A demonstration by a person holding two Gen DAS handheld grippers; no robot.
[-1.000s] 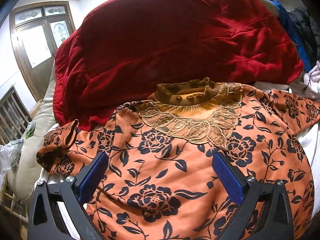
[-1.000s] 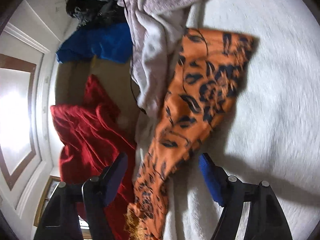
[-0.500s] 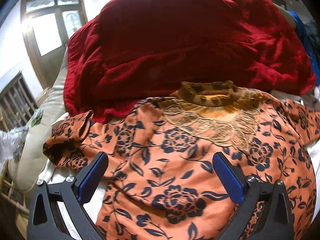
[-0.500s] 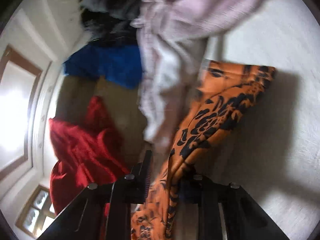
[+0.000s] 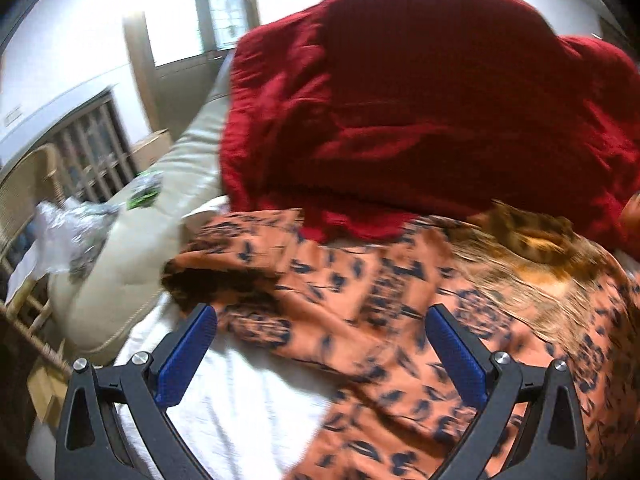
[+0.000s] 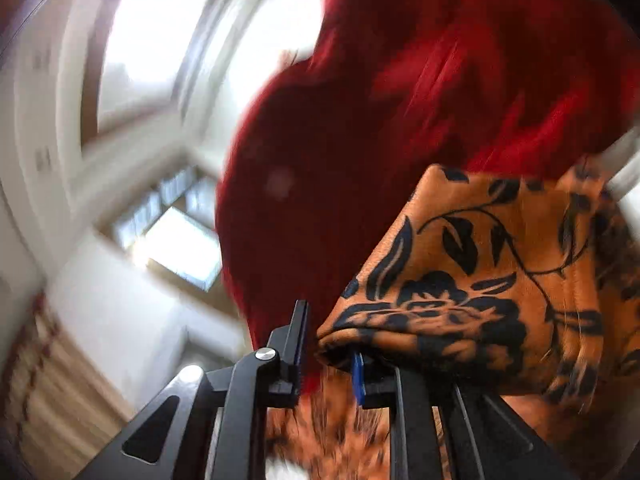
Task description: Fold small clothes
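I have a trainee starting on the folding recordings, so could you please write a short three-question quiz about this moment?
1. True or false: the left gripper is open over the orange floral top.
2. What is the right gripper holding? A) red blanket B) the orange floral top's fabric C) nothing
3. Fill in: the bulky thing lying behind the top's collar is a ____ blanket.

Key: 1 true; 2 B; 3 red.
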